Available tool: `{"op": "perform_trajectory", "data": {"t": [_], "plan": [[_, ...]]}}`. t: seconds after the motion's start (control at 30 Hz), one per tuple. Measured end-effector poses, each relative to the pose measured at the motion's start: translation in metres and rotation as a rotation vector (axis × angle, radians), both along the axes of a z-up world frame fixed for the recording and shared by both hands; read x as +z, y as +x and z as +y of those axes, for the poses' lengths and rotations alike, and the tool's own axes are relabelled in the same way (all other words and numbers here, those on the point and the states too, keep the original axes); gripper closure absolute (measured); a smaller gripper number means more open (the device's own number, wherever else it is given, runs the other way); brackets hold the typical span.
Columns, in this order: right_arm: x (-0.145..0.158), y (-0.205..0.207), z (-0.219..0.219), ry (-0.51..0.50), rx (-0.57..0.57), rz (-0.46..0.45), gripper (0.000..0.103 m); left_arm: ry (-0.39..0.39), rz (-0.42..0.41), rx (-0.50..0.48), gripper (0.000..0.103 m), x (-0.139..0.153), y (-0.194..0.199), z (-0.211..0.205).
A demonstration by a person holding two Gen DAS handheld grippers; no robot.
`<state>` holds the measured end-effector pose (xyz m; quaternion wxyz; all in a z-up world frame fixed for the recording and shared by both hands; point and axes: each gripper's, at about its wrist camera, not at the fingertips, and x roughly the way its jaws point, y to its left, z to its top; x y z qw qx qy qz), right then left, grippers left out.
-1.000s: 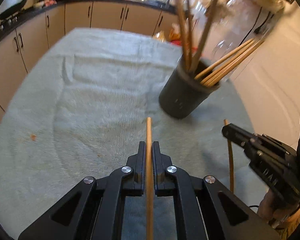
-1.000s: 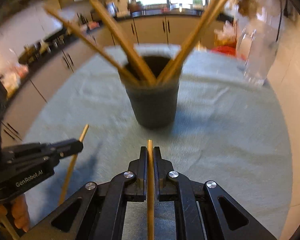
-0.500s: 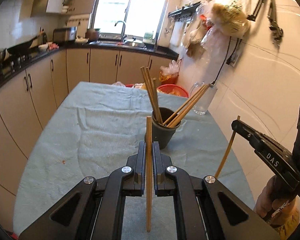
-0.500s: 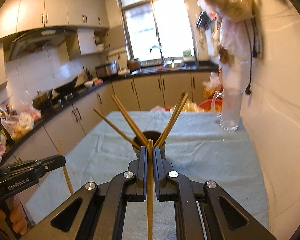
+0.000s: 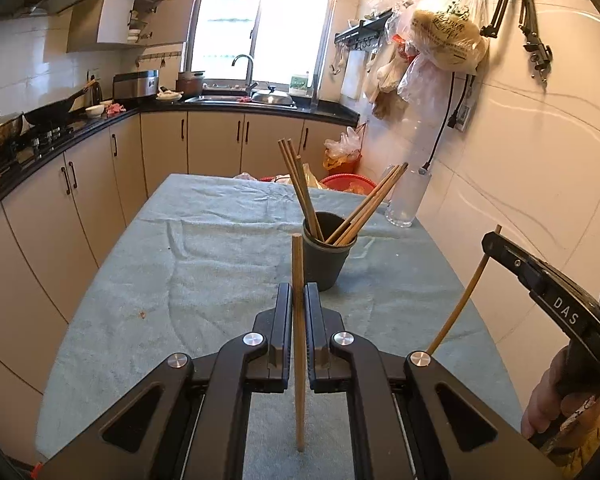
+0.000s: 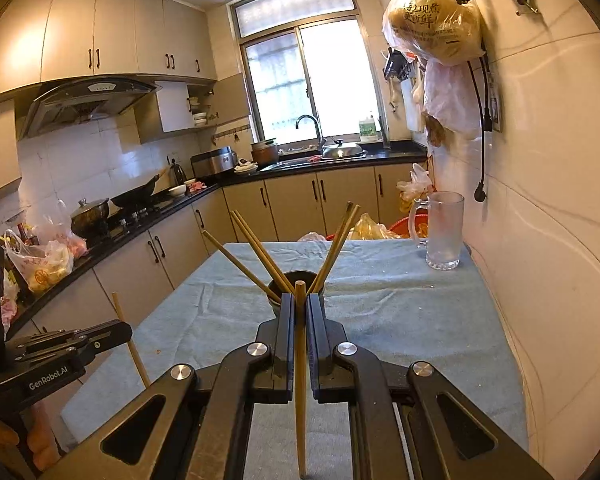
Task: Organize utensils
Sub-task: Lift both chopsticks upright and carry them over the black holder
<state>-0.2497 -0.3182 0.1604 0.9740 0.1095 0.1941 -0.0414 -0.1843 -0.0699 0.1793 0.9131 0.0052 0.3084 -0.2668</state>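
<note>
I have each gripper, left (image 5: pixel 298 312) and right (image 6: pixel 299 320), clamped tight on one chopstick (image 5: pixel 298 280), raised short of the cup (image 5: pixel 327 258), ready for dropping in.

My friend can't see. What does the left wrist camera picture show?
The left gripper is shut on a wooden chopstick, above a table with a blue-green cloth. Ahead, a dark cup holds more chopsticks; at right, the right gripper holds another chopstick.
</note>
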Motion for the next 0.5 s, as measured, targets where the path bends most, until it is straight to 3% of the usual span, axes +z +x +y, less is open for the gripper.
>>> {"op": "perform_trajectory", "data": {"t": [0.3, 0.5], "plan": [[0.009, -0.012, 0.006, -0.029, 0.005, -0.031, 0.097, 0.062, -0.082, 0.018, 0.098, 0.014, -0.015, -0.008], [0.015, -0.016, 0.01, -0.044, 0.003, -0.036, 0.097, 0.094, -0.084, 0.047, 0.098, 0.014, -0.013, -0.007]]}}
